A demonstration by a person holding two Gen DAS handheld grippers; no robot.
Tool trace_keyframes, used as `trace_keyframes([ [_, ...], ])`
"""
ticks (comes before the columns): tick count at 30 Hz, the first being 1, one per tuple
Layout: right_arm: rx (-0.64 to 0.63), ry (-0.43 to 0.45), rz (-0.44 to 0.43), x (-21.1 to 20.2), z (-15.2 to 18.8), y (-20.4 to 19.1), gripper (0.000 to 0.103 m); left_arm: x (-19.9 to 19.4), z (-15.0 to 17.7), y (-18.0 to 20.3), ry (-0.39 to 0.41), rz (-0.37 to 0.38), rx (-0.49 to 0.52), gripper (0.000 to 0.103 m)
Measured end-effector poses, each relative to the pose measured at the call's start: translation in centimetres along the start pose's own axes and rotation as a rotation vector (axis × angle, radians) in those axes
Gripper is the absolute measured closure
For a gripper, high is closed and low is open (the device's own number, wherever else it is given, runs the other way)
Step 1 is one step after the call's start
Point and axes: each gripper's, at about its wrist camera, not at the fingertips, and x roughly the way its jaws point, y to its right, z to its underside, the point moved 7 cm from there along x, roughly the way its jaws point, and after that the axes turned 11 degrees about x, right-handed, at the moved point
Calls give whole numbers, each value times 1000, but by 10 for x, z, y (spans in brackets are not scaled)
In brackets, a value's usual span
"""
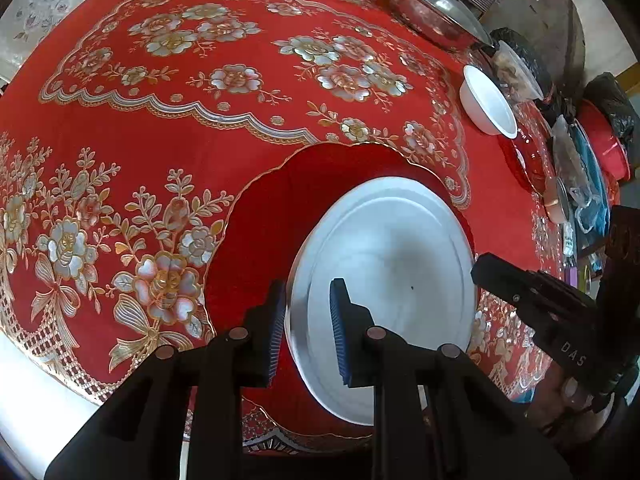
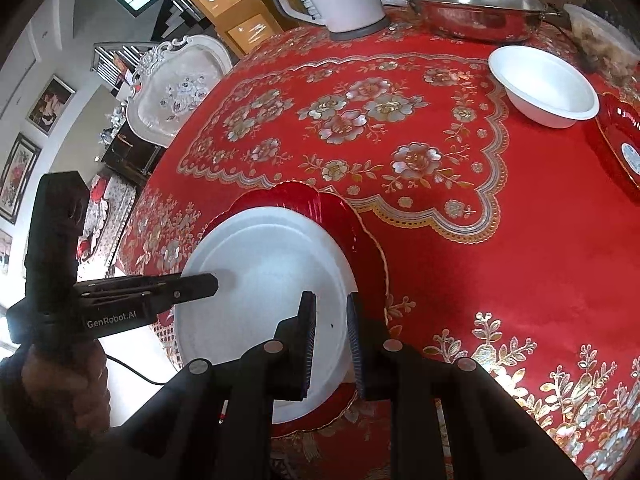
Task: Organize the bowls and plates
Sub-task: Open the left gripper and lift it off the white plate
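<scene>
Red floral tablecloth fills frame. White plate lower centre, nested on red plate; likely light, stiff, slick: take by rim. Left gripper and right gripper spread, straddling rim. White bowl upper right.

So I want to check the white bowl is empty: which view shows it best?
The right wrist view: the white bowl sits large, its whole inside visible and bare. In the left wrist view the white bowl is small, squeezed near the edge, its inside only partly seen.
</scene>
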Motion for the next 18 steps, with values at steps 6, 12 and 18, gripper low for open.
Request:
trace_keyframes([
  [6,23,8,2,-2,-1,7,84,-9,-3,-7,60,29,-43,27],
  [12,18,35,-6,-7,-5,5,84,-32,-16,-15,151,9,-51,26],
  [18,60,83,18,-21,-22,25,84,-50,-56,-10,247,-3,-42,26],
])
